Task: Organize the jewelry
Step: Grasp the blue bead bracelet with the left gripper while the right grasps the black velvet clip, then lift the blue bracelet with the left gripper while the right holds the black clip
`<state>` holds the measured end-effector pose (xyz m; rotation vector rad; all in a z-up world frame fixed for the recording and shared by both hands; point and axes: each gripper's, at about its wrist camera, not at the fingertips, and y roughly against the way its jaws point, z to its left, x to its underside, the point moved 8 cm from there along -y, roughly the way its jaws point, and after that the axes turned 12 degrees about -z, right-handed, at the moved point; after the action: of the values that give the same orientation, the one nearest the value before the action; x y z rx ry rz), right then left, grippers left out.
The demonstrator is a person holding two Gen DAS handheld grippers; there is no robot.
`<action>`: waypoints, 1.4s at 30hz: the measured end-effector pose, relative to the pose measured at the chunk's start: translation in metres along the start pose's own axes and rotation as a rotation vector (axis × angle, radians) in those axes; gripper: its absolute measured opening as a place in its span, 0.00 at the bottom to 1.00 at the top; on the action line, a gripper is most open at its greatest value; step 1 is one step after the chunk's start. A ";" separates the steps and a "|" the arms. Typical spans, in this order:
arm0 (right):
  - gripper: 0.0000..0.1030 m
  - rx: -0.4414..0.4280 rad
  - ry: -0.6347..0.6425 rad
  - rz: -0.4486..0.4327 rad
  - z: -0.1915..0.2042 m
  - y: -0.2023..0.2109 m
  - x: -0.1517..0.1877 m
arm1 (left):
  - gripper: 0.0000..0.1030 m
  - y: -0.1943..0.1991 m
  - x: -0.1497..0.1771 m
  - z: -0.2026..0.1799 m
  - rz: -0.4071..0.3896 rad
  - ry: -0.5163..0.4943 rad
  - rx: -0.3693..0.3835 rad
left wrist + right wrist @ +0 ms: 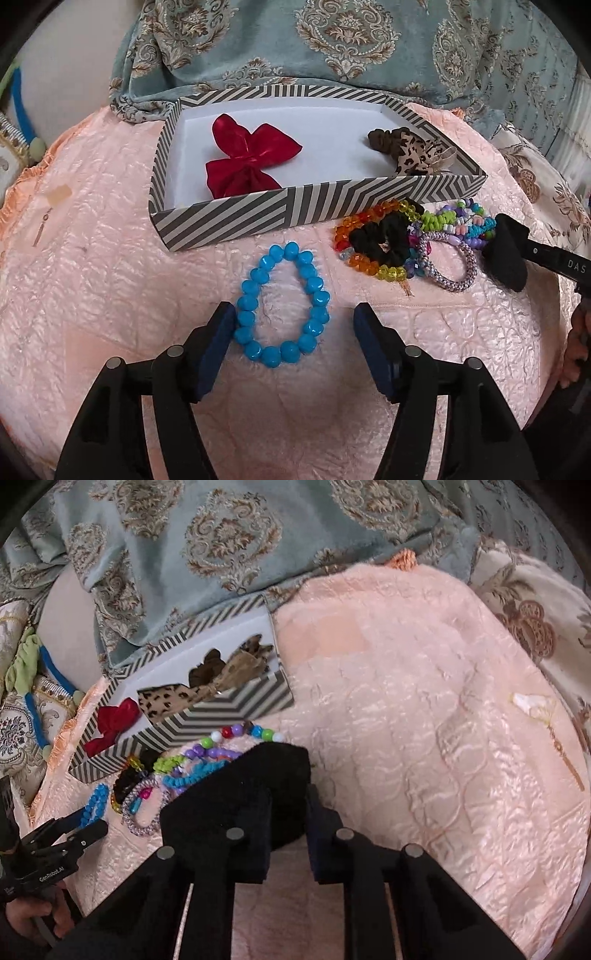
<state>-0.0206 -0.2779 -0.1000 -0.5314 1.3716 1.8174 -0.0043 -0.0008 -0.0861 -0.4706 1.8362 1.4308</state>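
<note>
Fingers of the left gripper (294, 325) stand wide around the blue bracelet (282, 299) on the pink cover (110, 295), likely placed to close on it for the box (229, 221). That striped box holds a red bow (245, 160) and leopard scrunchies (410, 149). Right of it lies a pile of bracelets (417, 240); the right gripper (286, 819) is clamped on a black cloth piece (258, 786), probably carrying it boxward.

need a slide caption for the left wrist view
Open left gripper straddles a blue bead bracelet on the pink quilt, in front of the striped box holding a red bow.
</note>
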 end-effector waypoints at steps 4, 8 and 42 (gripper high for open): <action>0.16 0.000 0.038 0.008 0.002 0.001 0.000 | 0.13 0.001 -0.002 0.000 -0.010 -0.014 -0.021; 0.16 0.006 0.048 0.008 0.003 0.001 -0.001 | 0.00 0.003 -0.006 0.003 -0.023 0.005 -0.022; 0.15 -0.070 0.187 -0.183 0.044 0.034 -0.027 | 0.00 0.032 -0.038 0.002 -0.157 0.075 0.038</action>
<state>-0.0256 -0.2496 -0.0451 -0.8539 1.3369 1.7048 -0.0007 0.0049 -0.0362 -0.6418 1.8388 1.2862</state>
